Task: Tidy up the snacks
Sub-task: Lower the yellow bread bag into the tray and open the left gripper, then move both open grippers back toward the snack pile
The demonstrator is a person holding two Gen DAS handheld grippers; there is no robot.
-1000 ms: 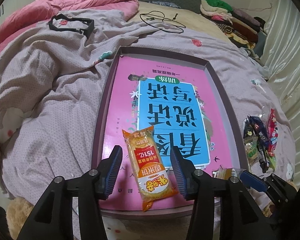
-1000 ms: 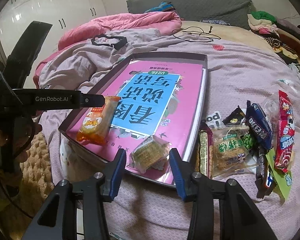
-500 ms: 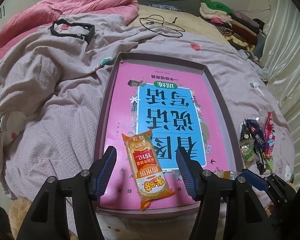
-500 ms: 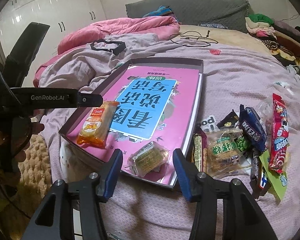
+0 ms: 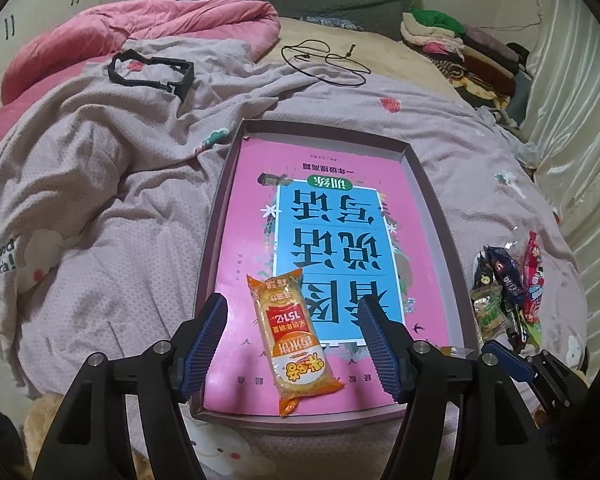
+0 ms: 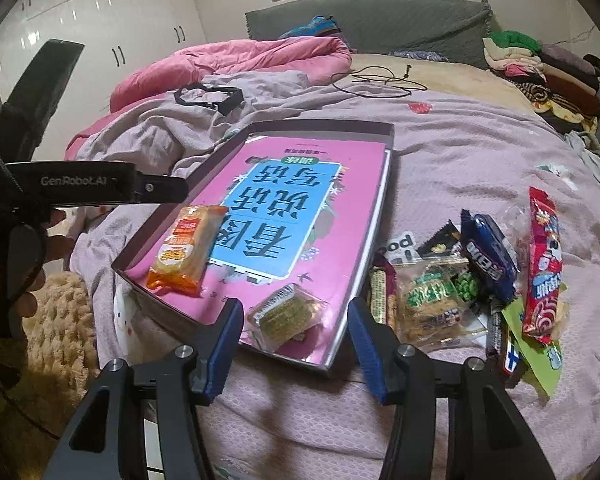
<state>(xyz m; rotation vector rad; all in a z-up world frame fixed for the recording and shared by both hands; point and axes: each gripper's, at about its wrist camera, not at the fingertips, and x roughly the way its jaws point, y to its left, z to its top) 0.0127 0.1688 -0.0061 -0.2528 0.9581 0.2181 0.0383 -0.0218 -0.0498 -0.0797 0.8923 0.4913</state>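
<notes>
We are working on a bed spread with a crumpled lilac-grey blanket, a pink quilt bunched at its far side. In the middle lies the shallow dark-rimmed cardboard tray, its floor covered by a pink and blue printed sheet.

Starting at the left, our left gripper hangs over the near left corner of the tray. Its jaws have just been opening and stand apart, clear of the long orange rice-cracker packet lying flat between them on the tray floor. That one we count as placed.

Further right, our right gripper has been widening too; its pads are off the small clear packet of green-brown biscuits, which rests on the tray's near right corner.

Beyond the tray's right wall, on the blanket, the heap of mixed wrapped snacks waits: a green pea packet, a dark blue bar, a long red wrapper and others. So two are in, and we judge most of the job is left.
</notes>
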